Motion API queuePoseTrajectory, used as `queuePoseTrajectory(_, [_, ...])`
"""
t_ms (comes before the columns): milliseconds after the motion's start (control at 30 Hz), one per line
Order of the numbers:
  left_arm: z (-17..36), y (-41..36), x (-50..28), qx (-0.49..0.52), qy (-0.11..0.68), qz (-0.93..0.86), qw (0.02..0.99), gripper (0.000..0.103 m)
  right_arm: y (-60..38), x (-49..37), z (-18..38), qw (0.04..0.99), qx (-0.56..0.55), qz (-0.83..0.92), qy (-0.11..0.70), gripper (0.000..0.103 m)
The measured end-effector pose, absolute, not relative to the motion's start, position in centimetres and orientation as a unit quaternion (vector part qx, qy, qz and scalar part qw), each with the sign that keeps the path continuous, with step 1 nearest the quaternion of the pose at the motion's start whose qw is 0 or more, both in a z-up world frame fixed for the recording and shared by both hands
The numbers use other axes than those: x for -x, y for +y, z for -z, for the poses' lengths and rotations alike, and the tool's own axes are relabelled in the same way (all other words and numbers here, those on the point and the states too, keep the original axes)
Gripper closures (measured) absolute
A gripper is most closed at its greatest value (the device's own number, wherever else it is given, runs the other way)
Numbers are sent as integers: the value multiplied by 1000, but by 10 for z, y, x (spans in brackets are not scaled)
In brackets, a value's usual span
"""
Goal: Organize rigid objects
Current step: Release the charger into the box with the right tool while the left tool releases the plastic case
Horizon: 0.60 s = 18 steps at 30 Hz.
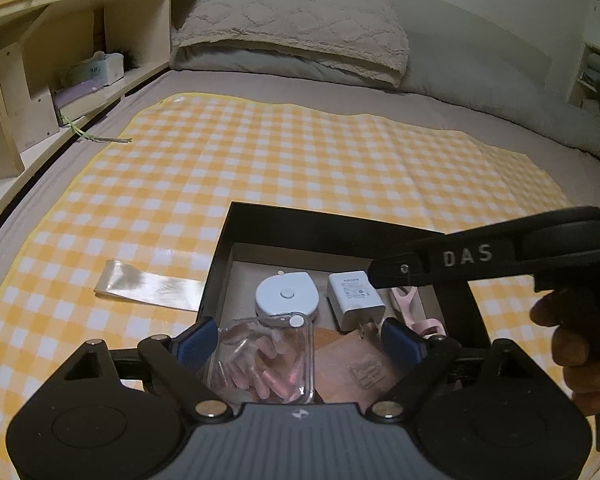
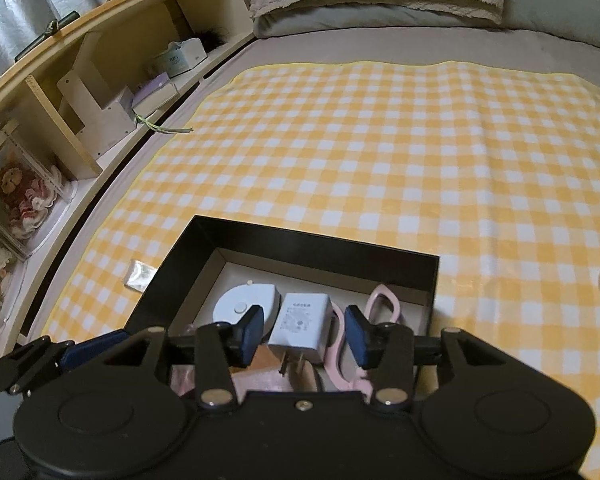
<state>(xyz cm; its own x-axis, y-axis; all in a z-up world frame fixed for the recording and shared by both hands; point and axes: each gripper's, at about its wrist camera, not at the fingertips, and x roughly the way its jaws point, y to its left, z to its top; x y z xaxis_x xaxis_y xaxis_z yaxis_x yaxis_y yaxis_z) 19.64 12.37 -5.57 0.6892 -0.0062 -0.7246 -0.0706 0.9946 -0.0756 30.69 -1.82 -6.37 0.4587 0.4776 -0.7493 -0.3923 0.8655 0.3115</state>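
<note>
Your left gripper (image 1: pixel 298 344) stands wide open over the near end of the black box (image 1: pixel 324 226), its pads clear of the clear case (image 1: pixel 266 364) lying inside. Your right gripper (image 2: pixel 303 334) is partly open, gripping nothing, above the white charger (image 2: pixel 302 326) in that box.

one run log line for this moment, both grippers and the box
left gripper: open over clear case | right gripper: open over charger | black box: tape measure, pink scissors inside

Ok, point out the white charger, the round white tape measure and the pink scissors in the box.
white charger (image 2: pixel 302 326): right wrist view, printed top face.
round white tape measure (image 1: pixel 286 292): left wrist view, centre button.
pink scissors (image 2: pixel 386 304): right wrist view, handle loop.
</note>
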Motion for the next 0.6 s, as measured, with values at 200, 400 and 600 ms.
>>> queuePoseTrajectory(200, [52,119,-192,55,397,-14,916,12,-28,-296,52,854,-37,-256,451,50])
queuePoseTrajectory(400, [45,114,-185,55,397,-12,916,7,-42,-286,41,860,-34,-250,443,42])
queuePoseTrajectory(600, [36,112,-176,53,390,-14,919,1,-52,-276,32,869,-24,-246,429,28])
